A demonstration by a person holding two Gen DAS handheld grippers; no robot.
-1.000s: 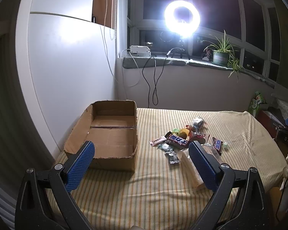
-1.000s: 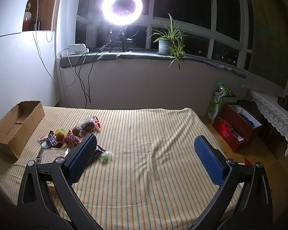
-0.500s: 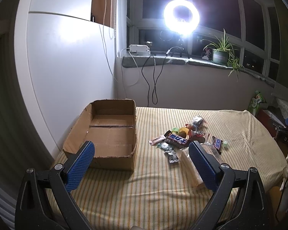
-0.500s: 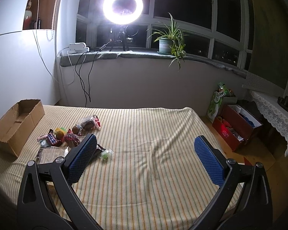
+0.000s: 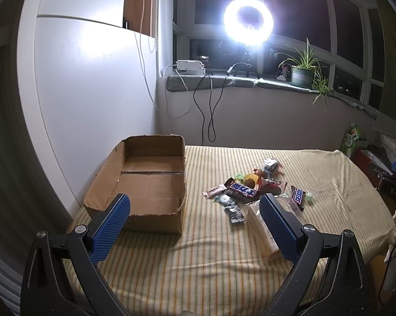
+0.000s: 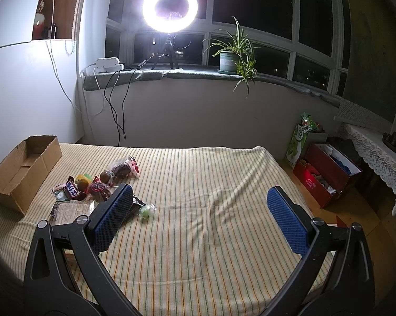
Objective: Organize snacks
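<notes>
We hold both the left gripper (image 5: 194, 212) and the right gripper (image 6: 199, 206) wide open and empty above the striped bedspread (image 6: 224, 184). The snacks (image 5: 250, 189) lie heaped just right of the empty cardboard box (image 5: 145, 184) (presumably their destination), so we judge nothing sorted yet.

Partly hidden snacks
The right tool's (image 6: 199, 220) left finger (image 6: 113, 220) covers part of the snack pile (image 6: 92, 189); small wrappers stay unreadable.
</notes>
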